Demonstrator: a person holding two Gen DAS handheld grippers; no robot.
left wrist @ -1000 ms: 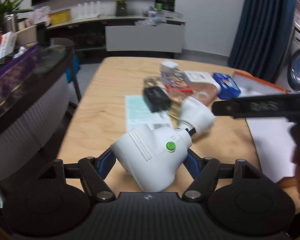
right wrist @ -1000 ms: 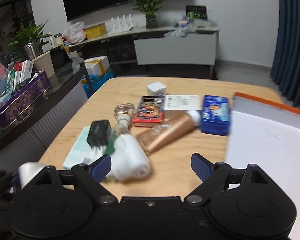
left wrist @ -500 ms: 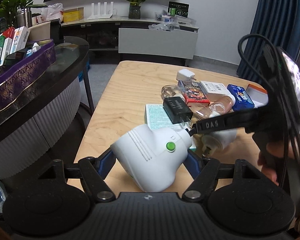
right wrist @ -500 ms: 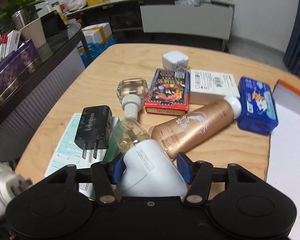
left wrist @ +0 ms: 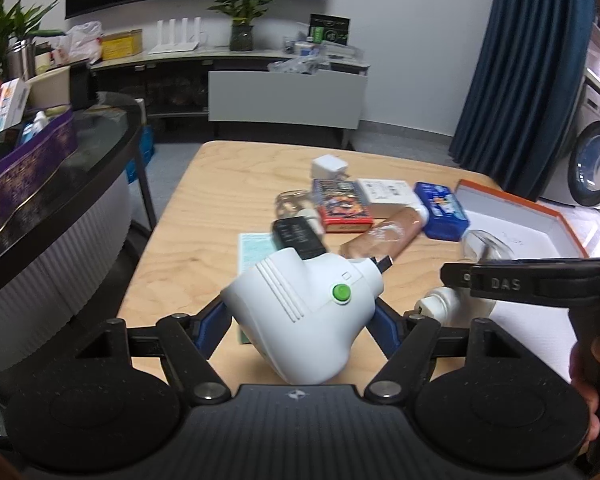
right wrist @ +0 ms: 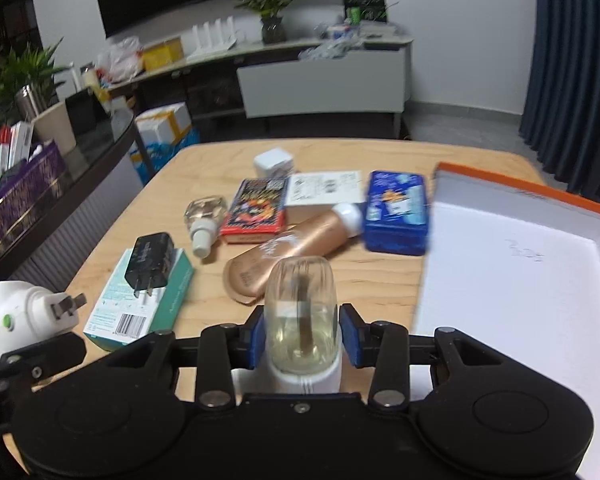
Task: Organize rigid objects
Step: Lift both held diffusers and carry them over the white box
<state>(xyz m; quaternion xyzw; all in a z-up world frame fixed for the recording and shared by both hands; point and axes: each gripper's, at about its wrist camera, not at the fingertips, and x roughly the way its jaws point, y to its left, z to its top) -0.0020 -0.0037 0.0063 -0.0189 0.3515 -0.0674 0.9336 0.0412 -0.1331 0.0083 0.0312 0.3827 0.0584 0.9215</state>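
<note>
My left gripper (left wrist: pixel 300 320) is shut on a white plug-in device with a green button (left wrist: pixel 300 312), held above the table's near left edge; it also shows in the right wrist view (right wrist: pixel 24 316). My right gripper (right wrist: pixel 300 336) is shut on a clear refill bottle of yellowish liquid with a white cap (right wrist: pixel 302 320), lifted beside the orange-rimmed white box (right wrist: pixel 520 280). The bottle also shows in the left wrist view (left wrist: pixel 456 304).
On the wooden table (right wrist: pixel 220 160) lie a black charger (right wrist: pixel 150 260) on a teal box (right wrist: pixel 140 304), another clear bottle (right wrist: pixel 204 216), a red card box (right wrist: pixel 258 210), a bronze tube (right wrist: pixel 292 248), a white box (right wrist: pixel 324 192), a blue tin (right wrist: pixel 398 210) and a white cube charger (right wrist: pixel 274 162). A dark counter (left wrist: pixel 60 184) stands left.
My right gripper closed on the clear bottle, lifted it off the table and moved it right toward the box. My left gripper kept hold of the white device.
</note>
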